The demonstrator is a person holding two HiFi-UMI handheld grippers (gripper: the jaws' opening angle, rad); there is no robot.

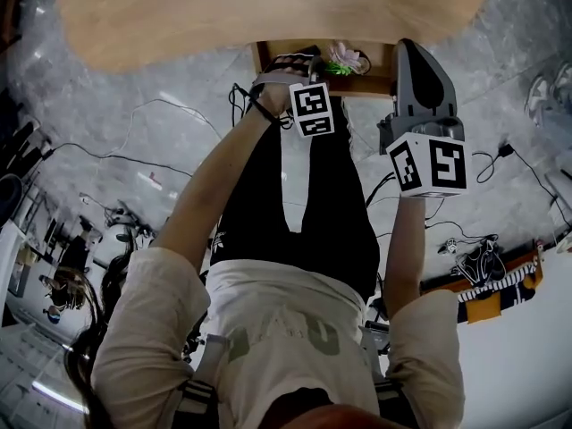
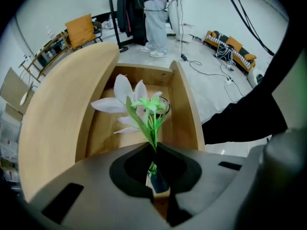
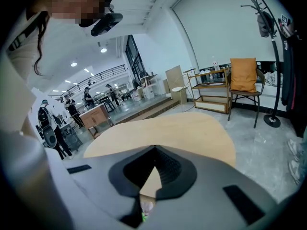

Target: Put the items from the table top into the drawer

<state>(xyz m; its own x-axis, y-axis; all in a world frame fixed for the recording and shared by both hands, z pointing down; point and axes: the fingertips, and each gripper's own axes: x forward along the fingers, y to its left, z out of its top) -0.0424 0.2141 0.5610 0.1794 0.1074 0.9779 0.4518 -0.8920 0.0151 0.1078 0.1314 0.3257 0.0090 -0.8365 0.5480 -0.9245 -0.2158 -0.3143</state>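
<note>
Our left gripper [image 2: 154,150] points down over the open drawer [image 2: 184,114], its jaws pinching the green stem of the white flower [image 2: 136,99], whose petals spread over the drawer's inside. Our right gripper [image 3: 153,150] hovers just right of the drawer, jaws pressed together on nothing, facing the table top [image 3: 182,133].

Big open-plan lab/workshop hall, not a home: grey polished floor [image 1: 179,83] w/ loose cables [image 1: 116,156], ppl at benches [image 3: 88,98] in bkgd, mezzanine railing [image 3: 103,74], ceiling spots [image 3: 73,64], shelf rack [image 3: 208,90], coat stand [image 3: 272,121], orange-cushioned chair [image 3: 243,75] near the wooden worktop [image 3: 168,133].
</note>
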